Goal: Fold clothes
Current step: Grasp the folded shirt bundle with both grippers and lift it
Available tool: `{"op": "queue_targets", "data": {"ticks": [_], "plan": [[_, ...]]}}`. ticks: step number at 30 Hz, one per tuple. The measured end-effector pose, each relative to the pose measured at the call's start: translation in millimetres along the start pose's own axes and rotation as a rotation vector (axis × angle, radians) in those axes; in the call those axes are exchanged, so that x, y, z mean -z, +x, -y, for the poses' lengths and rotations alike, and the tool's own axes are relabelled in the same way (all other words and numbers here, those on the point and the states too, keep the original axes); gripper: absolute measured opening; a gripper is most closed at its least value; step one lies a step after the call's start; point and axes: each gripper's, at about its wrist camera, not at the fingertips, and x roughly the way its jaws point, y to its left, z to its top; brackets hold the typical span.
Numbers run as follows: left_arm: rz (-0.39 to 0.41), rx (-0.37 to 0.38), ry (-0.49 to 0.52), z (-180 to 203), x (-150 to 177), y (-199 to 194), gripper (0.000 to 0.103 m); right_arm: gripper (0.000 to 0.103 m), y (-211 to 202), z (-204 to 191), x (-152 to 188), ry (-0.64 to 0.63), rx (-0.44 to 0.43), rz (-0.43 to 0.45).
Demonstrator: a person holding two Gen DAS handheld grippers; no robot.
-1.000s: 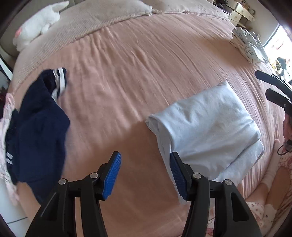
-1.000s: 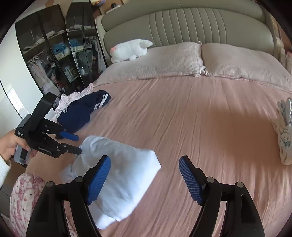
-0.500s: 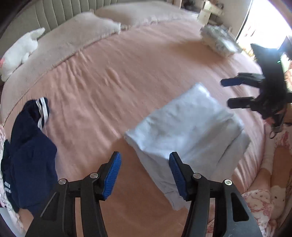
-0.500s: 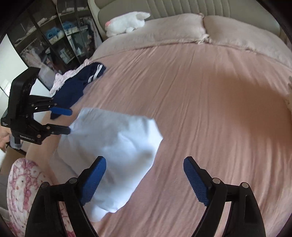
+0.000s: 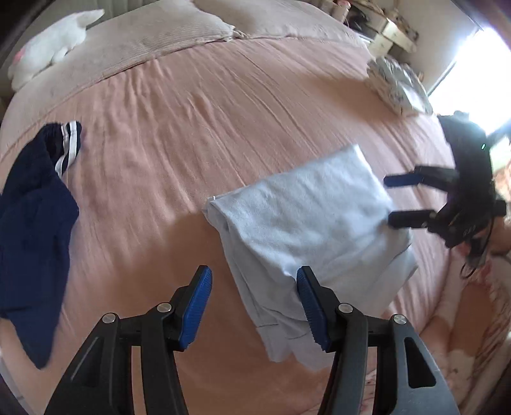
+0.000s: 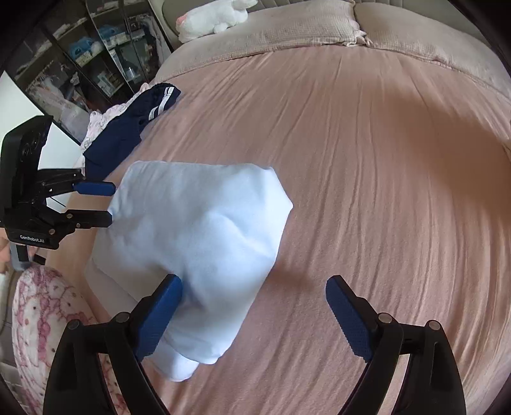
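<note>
A folded light blue garment (image 5: 306, 223) lies on the pink bed (image 5: 191, 134) near its front edge; it also shows in the right wrist view (image 6: 198, 236). My left gripper (image 5: 254, 306) is open and empty, its right finger over the garment's near left edge. My right gripper (image 6: 254, 316) is open and empty, its left finger at the garment's right side. Each gripper shows in the other's view, the right one (image 5: 405, 199) and the left one (image 6: 95, 202), both beside the garment's ends.
A crumpled navy garment with white stripes (image 5: 32, 217) lies at the bed's left edge. A folded patterned garment (image 5: 397, 84) sits at the far right. A white plush toy (image 5: 48, 44) and pillows (image 6: 287, 28) lie at the headboard. Shelves (image 6: 89, 54) stand to the left.
Both grippers have drawn closer to the blue garment's two ends, with the views tilting down toward the bed. The garment lies a little flatter and has not shifted.
</note>
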Motion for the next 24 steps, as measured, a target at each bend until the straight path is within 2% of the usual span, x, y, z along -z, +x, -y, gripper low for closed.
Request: {"op": "queue_targets", "data": {"ticks": [2, 5, 6, 7, 9, 12, 15, 16, 17, 18, 19, 21, 23, 24], "plan": [[-0.038, 0.031, -0.044, -4.7, 2.8, 9.4, 0.055, 0.093, 5.1, 11.1, 1.5, 0.094, -0.067, -0.007], [-0.076, 0.110, -0.100, -13.4, 2.1, 24.6, 0.056, 0.092, 2.2, 15.4, 3.4, 0.145, -0.140, -0.006], [-0.089, 0.136, -0.116, -16.1, 1.8, 30.0, 0.058, 0.090, 1.9, 14.2, 4.2, 0.153, -0.177, -0.015], [-0.102, 0.160, -0.131, -18.7, 1.5, 35.6, 0.060, 0.083, 3.5, 12.7, 5.0, 0.161, -0.206, -0.022], [-0.126, 0.168, -0.136, -20.9, 1.7, 45.2, 0.068, 0.073, 9.7, 9.2, 6.7, 0.176, -0.246, -0.035], [-0.127, 0.197, -0.150, -21.4, 2.2, 49.1, 0.076, 0.073, 18.4, 7.1, 5.4, 0.178, -0.258, -0.031], [-0.120, 0.247, -0.162, -21.0, 0.0, 52.5, 0.077, 0.073, 25.4, 6.6, -0.4, 0.179, -0.291, -0.028], [-0.106, 0.272, -0.150, -17.3, -2.5, 52.4, 0.072, 0.072, 25.8, 7.2, -1.0, 0.182, -0.300, -0.025], [-0.086, 0.299, -0.136, -12.1, -5.4, 51.7, 0.033, 0.069, 26.4, 7.4, -1.9, 0.185, -0.305, -0.023], [-0.066, 0.325, -0.121, -6.9, -8.2, 50.9, 0.026, 0.054, 27.0, 6.3, -3.2, 0.172, -0.306, -0.021], [-0.057, 0.313, -0.101, -0.5, -10.9, 50.6, 0.026, 0.048, 27.6, 4.2, -4.9, 0.147, -0.303, -0.021], [-0.042, 0.289, -0.098, 8.1, -14.9, 49.3, 0.024, 0.045, 26.5, 3.7, -7.0, 0.129, -0.301, -0.020], [-0.045, 0.305, -0.120, 3.9, -18.4, 51.8, 0.025, 0.045, 24.3, 9.2, -8.6, 0.167, -0.315, -0.014], [-0.049, 0.317, -0.138, -1.8, -18.1, 52.4, 0.028, 0.045, 26.5, 12.9, -9.1, 0.199, -0.326, -0.019]]}}
